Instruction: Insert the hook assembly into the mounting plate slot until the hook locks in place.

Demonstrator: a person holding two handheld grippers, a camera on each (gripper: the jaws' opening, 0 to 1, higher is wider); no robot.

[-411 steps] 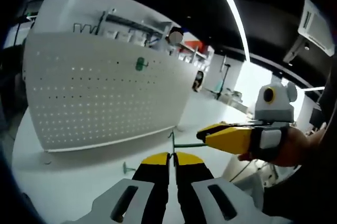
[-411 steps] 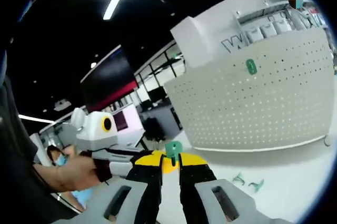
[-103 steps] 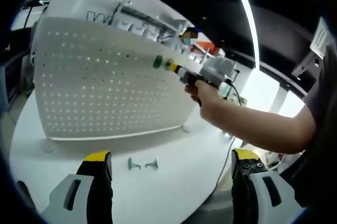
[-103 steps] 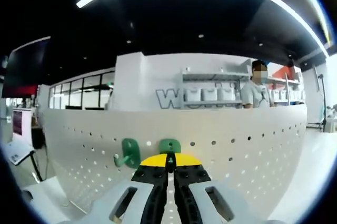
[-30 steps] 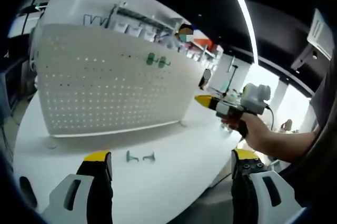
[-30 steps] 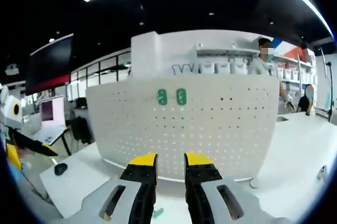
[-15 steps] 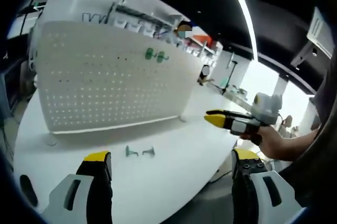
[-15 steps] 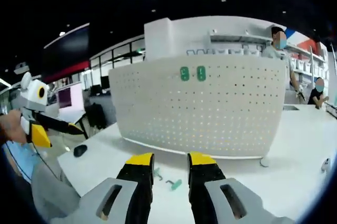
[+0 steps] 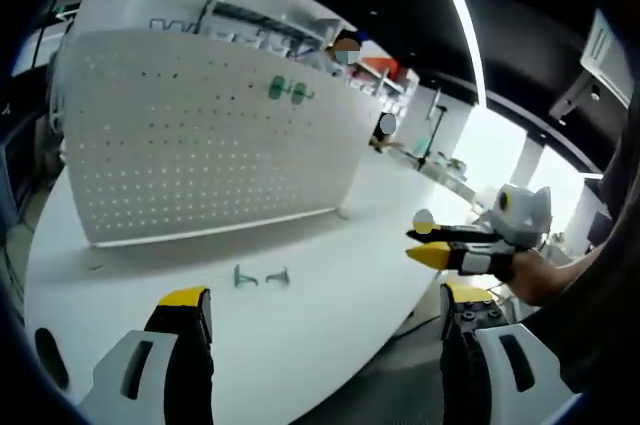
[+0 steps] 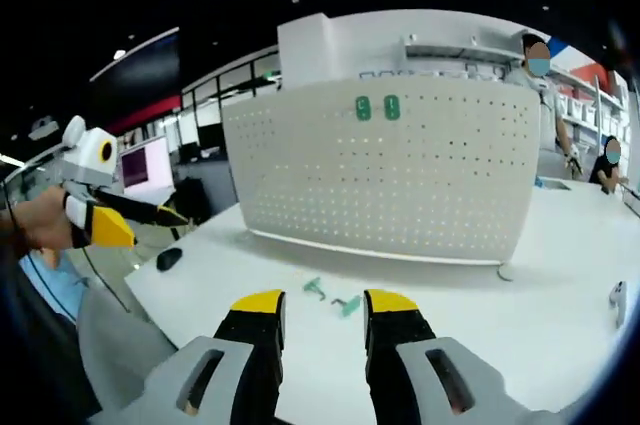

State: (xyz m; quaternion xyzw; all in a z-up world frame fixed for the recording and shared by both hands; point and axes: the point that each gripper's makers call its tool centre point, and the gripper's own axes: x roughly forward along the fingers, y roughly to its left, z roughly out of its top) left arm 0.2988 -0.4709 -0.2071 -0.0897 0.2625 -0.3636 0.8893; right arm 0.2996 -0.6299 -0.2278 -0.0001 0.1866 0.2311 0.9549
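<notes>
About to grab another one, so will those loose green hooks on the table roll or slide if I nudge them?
The loose green hooks look small, thin and bent, so they probably won't roll. They likely are light and may skid on the smooth white table.

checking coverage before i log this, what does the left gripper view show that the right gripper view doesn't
Left gripper view alone: bright windows behind the right gripper.

Right gripper view alone: a dark mouse on the table, a monitor, the left gripper.

Both: the white pegboard carrying two green hooks, and two loose hooks on the table.

Matt white pegboard (image 10: pixel 400 185) (green plastic hooks (image 10: pixel 377 108))
</notes>
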